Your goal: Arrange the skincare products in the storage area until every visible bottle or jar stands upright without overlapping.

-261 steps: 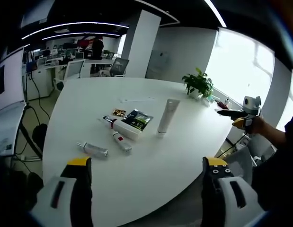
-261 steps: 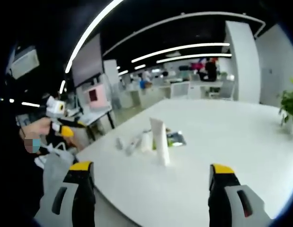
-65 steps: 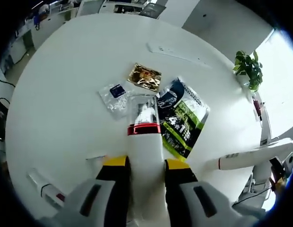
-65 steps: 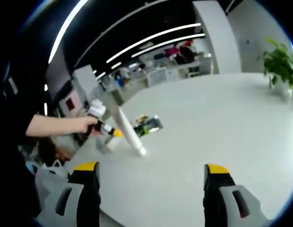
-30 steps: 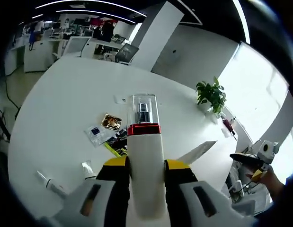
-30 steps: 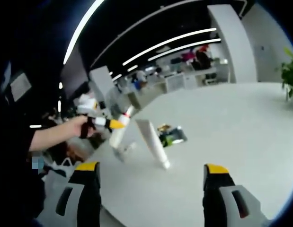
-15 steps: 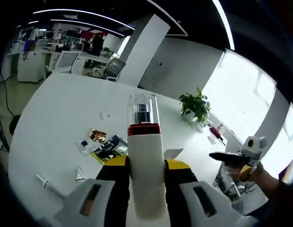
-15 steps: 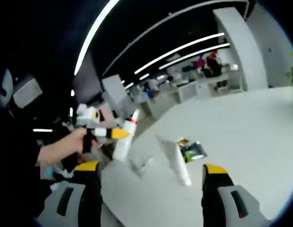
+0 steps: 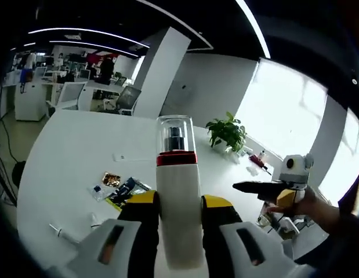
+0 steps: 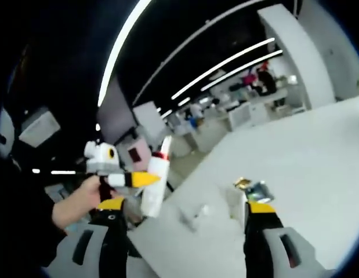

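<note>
Left gripper [image 9: 179, 202] raised above white table [image 9: 69, 145], clamping upright white bottle [image 9: 178, 214], right gripper [image 10: 185, 223] spread, empty

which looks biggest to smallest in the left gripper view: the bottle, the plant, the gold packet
1. bottle, largest, though it is held right at the camera, so nearness inflates it
2. plant
3. gold packet, smallest

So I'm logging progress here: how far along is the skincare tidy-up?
Early stage. Nothing can be seen set upright yet. In hand: the left gripper is shut on the white bottle with the red band, lifted off the white table. The right gripper is open. Left: stand that bottle up; the sachets and a small tube lie flat.
</note>
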